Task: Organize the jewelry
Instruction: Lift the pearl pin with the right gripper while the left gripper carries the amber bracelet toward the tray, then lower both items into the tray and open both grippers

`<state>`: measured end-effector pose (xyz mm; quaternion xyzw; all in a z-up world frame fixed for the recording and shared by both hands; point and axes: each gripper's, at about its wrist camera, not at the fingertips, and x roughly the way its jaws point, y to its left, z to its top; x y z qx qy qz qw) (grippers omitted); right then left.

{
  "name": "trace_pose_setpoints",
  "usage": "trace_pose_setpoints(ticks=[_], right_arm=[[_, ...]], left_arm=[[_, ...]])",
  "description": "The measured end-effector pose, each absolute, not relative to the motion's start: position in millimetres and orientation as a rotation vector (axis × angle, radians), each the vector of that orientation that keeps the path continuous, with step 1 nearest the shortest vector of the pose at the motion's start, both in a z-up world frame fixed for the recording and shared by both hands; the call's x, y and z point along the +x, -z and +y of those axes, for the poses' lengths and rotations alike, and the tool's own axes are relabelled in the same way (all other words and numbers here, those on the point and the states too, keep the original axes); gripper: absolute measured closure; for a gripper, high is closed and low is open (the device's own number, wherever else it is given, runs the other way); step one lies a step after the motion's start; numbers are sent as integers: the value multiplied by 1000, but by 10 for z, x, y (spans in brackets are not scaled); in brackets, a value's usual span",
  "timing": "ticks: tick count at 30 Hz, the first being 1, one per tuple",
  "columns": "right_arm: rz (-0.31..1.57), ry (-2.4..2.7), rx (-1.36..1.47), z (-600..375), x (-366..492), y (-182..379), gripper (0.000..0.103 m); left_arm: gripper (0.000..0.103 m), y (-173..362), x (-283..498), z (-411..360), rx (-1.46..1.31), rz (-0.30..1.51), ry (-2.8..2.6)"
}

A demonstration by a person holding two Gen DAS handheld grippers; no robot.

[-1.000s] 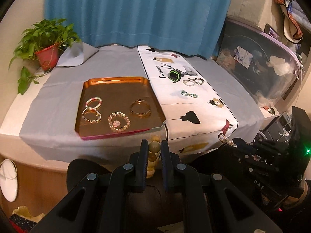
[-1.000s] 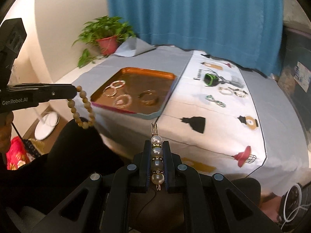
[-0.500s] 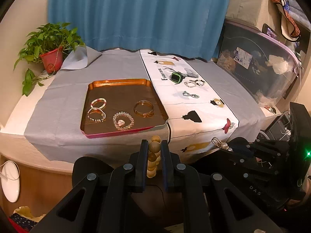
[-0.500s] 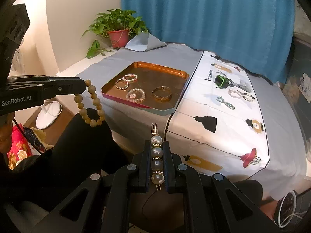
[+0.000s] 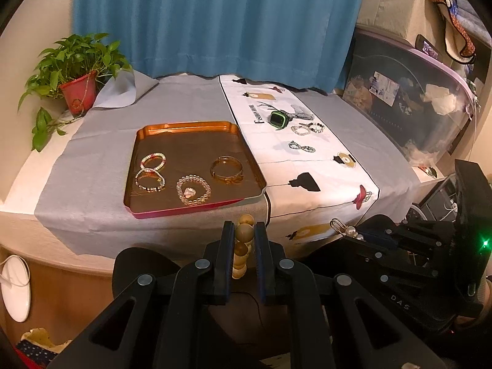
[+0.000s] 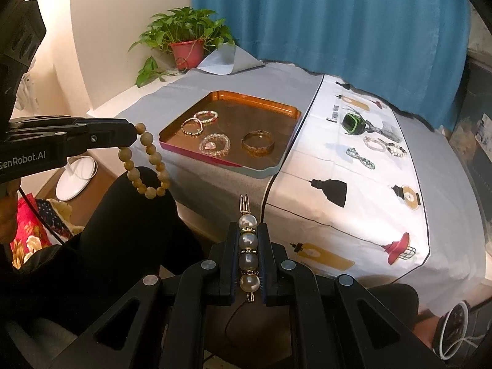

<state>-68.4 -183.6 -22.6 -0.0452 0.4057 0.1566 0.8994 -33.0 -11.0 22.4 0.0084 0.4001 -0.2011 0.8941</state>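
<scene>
My left gripper (image 5: 243, 236) is shut on a tan wooden bead bracelet (image 5: 243, 233); in the right wrist view the bracelet (image 6: 144, 160) hangs from its fingers (image 6: 123, 132). My right gripper (image 6: 248, 233) is shut on a pearl hair clip (image 6: 247, 246), which also shows in the left wrist view (image 5: 347, 230). Both grippers are held off the table's front edge. An orange tray (image 5: 184, 130) (image 6: 261, 101) on the grey cloth holds several bracelets and a gold bangle (image 5: 227, 170) (image 6: 257, 143).
On the white printed runner (image 5: 307, 166) lie a green-and-black watch (image 5: 278, 120) (image 6: 353, 123), a bead bracelet pair (image 5: 307, 128) and a small green bracelet (image 5: 301, 146). A potted plant (image 5: 77, 92) stands back left. A clear storage bin (image 5: 409, 107) stands at the right.
Both grippers have drawn back a little from the table and turned slightly, each keeping hold of its piece. The jewelry on tray and runner has not moved.
</scene>
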Motion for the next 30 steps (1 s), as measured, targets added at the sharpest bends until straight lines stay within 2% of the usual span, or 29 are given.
trace_pose_setpoints(ticks=[15, 30], right_arm=[[870, -322, -124, -1736, -361, 312, 91], [815, -349, -119, -1448, 778, 228, 91]], left_arm=[[93, -102, -32, -40, -4, 859, 420], [93, -176, 978, 159, -29, 814, 363]])
